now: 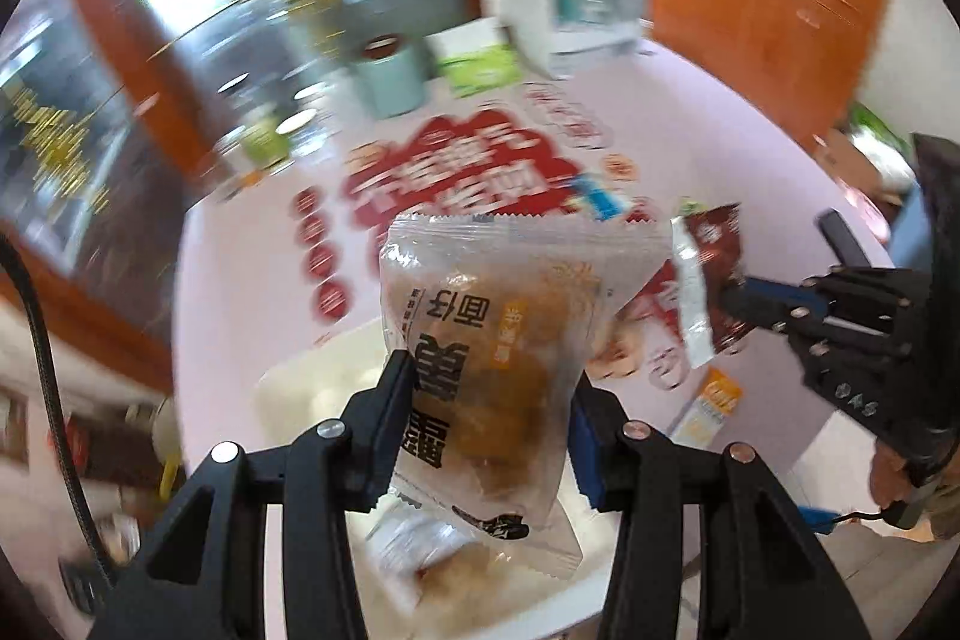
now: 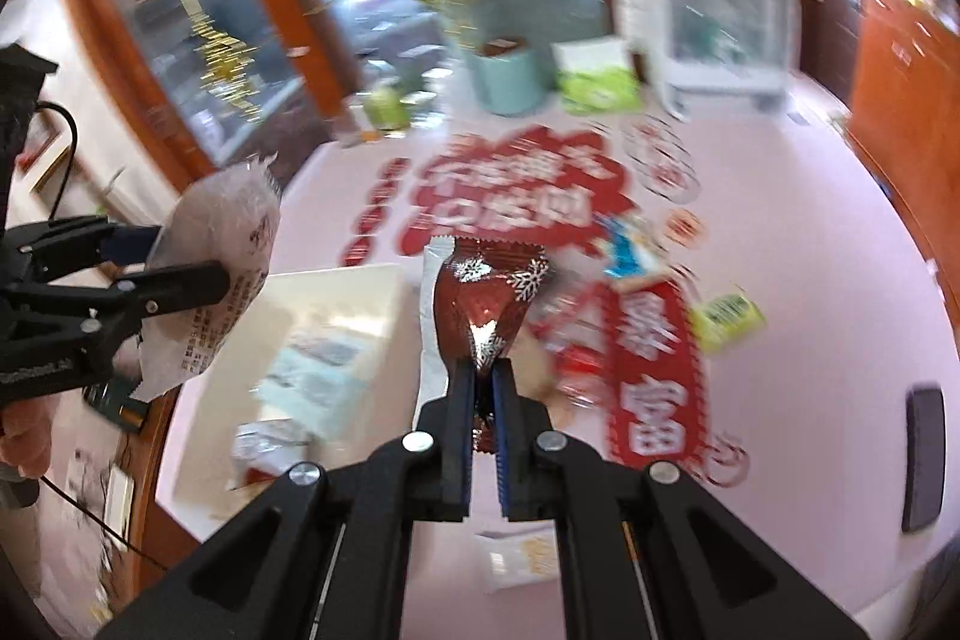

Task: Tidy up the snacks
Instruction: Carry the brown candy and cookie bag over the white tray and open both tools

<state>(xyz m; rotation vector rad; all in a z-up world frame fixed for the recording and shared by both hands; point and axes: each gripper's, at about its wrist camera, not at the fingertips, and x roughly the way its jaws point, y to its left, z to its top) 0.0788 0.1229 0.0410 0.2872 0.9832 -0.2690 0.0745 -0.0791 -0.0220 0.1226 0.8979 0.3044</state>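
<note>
My left gripper [image 1: 492, 388] is shut on a clear packet with a brown pastry [image 1: 492, 340] and holds it upright above a white tray [image 1: 300, 382]. It also shows at the left of the right wrist view [image 2: 180, 262], with the packet [image 2: 222, 268] between its fingers. My right gripper [image 2: 480, 376] is shut on a dark red snack packet with white snowflakes [image 2: 486, 292], held above the pink table [image 2: 810, 250]. In the left wrist view the right gripper [image 1: 744, 298] holds that red packet [image 1: 708, 274] at the right. The tray [image 2: 336, 292] holds several wrapped snacks.
Loose snacks lie on the table: a blue packet [image 2: 630, 250], a green packet [image 2: 726, 316], a white-and-yellow packet [image 2: 516, 556]. At the back stand a mint cup [image 2: 504, 76], a green box [image 2: 594, 82] and a white carton [image 2: 708, 28]. A dark remote [image 2: 924, 448] lies right.
</note>
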